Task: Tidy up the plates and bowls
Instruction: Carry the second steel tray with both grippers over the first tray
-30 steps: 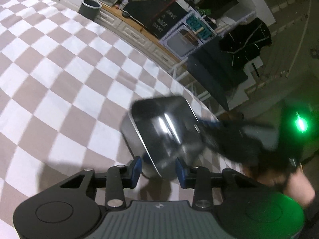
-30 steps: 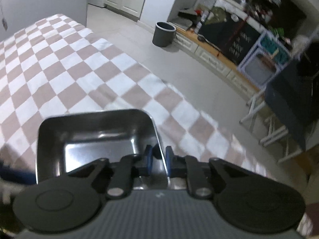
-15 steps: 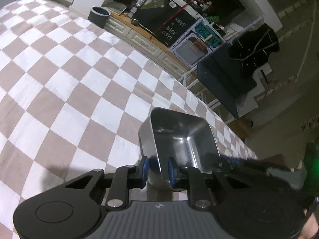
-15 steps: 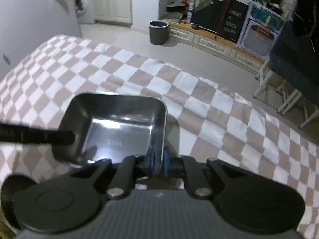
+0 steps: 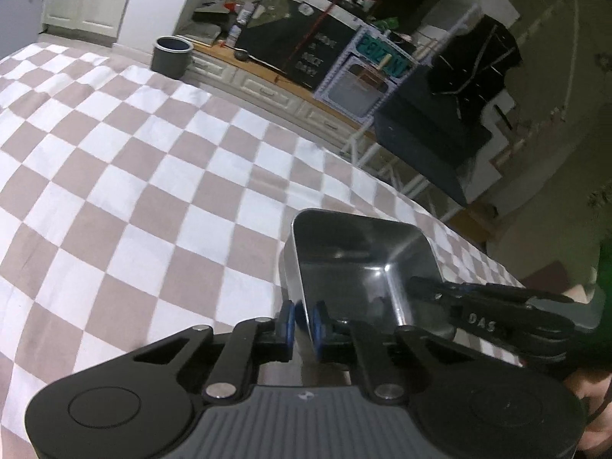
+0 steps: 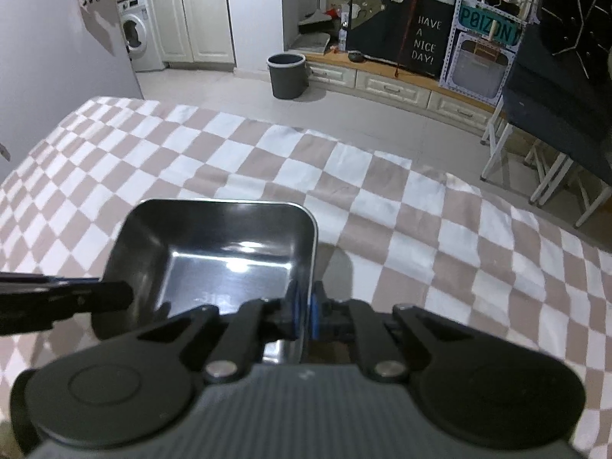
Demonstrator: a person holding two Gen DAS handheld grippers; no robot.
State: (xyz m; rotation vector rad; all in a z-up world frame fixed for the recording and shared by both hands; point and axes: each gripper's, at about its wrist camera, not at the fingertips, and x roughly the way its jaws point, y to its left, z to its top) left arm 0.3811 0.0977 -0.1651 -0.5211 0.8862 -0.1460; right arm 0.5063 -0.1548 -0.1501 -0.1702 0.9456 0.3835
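A square steel bowl [image 5: 363, 264] is held just above the checkered cloth; it also shows in the right wrist view [image 6: 225, 256]. My left gripper [image 5: 302, 323] is shut on the bowl's near left wall. My right gripper [image 6: 305, 313] is shut on the bowl's right wall. The right gripper reaches in from the right in the left wrist view [image 5: 420, 287], and the left gripper reaches in from the left in the right wrist view [image 6: 114, 294]. The bowl is empty.
A brown and white checkered cloth [image 6: 420, 237] covers the table. Beyond its far edge are a grey bin [image 6: 287, 76], low cabinets [image 6: 382, 84] and a dark table on white legs [image 6: 554, 145].
My left gripper has closed onto the bowl's left wall. The right gripper kept its grip on the right wall. Both views have shifted, and the bowl now sits level between the two grippers.
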